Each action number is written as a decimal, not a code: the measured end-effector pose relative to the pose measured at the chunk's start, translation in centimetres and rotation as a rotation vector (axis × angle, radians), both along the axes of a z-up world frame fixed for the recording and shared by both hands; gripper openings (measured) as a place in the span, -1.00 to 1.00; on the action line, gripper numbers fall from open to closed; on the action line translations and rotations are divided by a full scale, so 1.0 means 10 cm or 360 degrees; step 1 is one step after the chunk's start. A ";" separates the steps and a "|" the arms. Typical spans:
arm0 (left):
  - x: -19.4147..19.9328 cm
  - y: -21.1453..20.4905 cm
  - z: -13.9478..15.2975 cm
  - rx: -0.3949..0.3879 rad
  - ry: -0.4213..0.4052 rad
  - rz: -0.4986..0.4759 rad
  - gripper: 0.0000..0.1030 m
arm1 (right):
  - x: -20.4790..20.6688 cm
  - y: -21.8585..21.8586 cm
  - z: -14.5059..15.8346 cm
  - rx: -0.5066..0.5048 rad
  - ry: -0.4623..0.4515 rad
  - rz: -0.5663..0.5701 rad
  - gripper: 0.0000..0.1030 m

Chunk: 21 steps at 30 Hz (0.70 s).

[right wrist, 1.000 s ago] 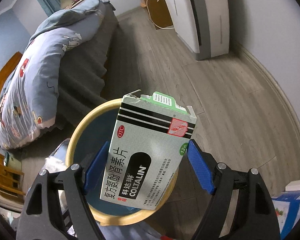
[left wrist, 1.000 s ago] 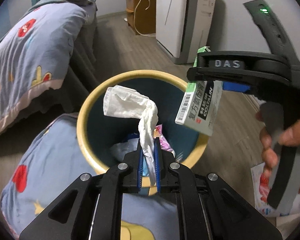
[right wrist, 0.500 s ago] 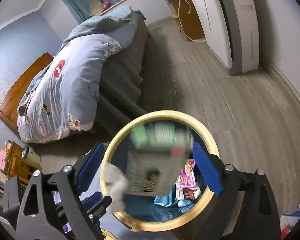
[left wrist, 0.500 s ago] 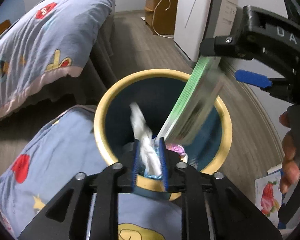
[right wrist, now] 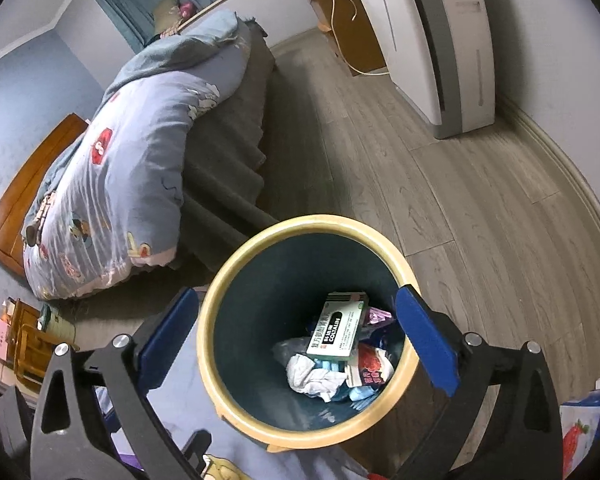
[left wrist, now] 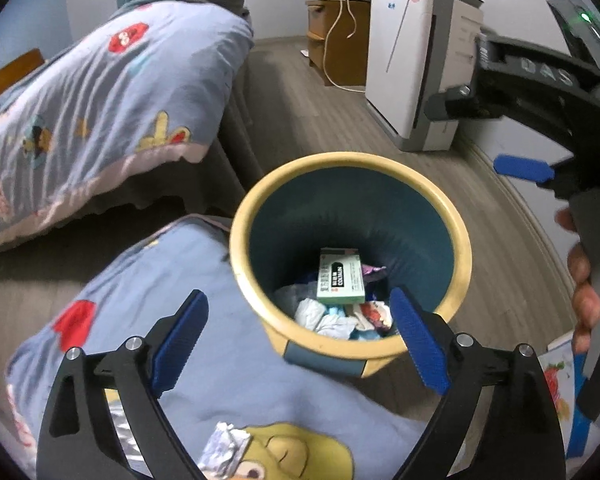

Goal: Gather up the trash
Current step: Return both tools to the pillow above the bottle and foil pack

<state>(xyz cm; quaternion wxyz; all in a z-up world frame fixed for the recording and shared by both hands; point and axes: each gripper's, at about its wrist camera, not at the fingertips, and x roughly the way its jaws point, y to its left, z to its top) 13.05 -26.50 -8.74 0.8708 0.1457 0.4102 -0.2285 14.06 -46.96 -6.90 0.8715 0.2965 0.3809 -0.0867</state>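
Note:
A round bin with a yellow rim [left wrist: 452, 216] [right wrist: 220, 288] and dark blue inside stands on the wood floor. In it lie a green-and-white medicine box [left wrist: 339, 278] [right wrist: 336, 330], a crumpled white tissue [left wrist: 324, 318] [right wrist: 314, 376] and other wrappers. My left gripper [left wrist: 300, 340] is open and empty above the bin's near rim. My right gripper [right wrist: 296, 340] is open and empty over the bin mouth; it also shows in the left wrist view at the right [left wrist: 520, 168].
A blue cartoon-print blanket [left wrist: 160, 320] lies on the floor beside the bin, with crumpled foil [left wrist: 224, 446] on it. A bed [left wrist: 92, 92] stands at left, a white air purifier [left wrist: 416, 64] by the wall, and a strawberry-print package [left wrist: 556, 380] at right.
Both grippers opened. The medicine box dropped from the right gripper and the tissue from the left gripper; both now lie inside the bin.

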 end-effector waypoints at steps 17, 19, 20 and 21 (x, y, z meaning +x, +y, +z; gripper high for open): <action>-0.95 1.60 0.94 -0.0013 -0.0239 0.0164 0.81 | -0.37 1.26 0.61 -0.0342 -0.0040 0.0333 0.89; -0.99 1.85 0.97 -0.0048 -0.0245 0.0252 0.81 | -0.43 1.45 0.63 -0.0368 -0.0043 0.0380 0.89; -1.00 2.00 0.99 -0.0063 -0.0252 0.0299 0.81 | -0.45 1.52 0.64 -0.0366 -0.0040 0.0392 0.89; -1.01 2.10 1.01 -0.0066 -0.0264 0.0330 0.81 | -0.47 1.58 0.64 -0.0356 -0.0038 0.0400 0.89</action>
